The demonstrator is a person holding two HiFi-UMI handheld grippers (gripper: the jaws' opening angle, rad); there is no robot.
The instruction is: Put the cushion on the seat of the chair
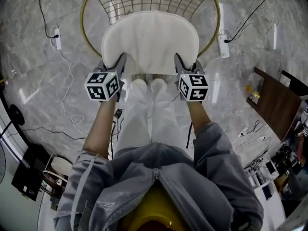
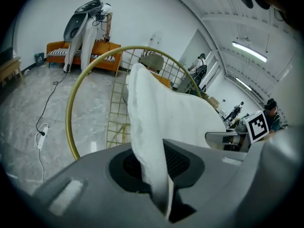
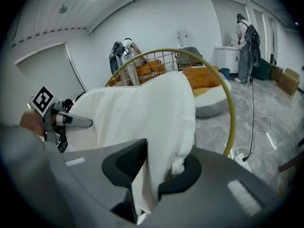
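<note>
A white fluffy cushion (image 1: 150, 40) hangs flat over the round chair with a gold wire frame (image 1: 211, 32). My left gripper (image 1: 119, 65) is shut on the cushion's near left corner, and my right gripper (image 1: 181, 65) is shut on its near right corner. In the left gripper view the cushion (image 2: 156, 122) runs out from between the jaws of the left gripper (image 2: 159, 184) toward the gold hoop (image 2: 76, 99). In the right gripper view the cushion (image 3: 137, 113) is pinched in the right gripper (image 3: 152, 184), with the hoop (image 3: 228, 94) behind it. The seat below the cushion is hidden.
Power strips (image 1: 57, 37) and cables (image 1: 72, 100) lie on the marble floor on both sides of the chair. A dark wooden board (image 1: 276, 102) and cluttered items sit at the right. An orange sofa (image 2: 80, 56) stands far back. A person (image 3: 246, 37) stands at the far wall.
</note>
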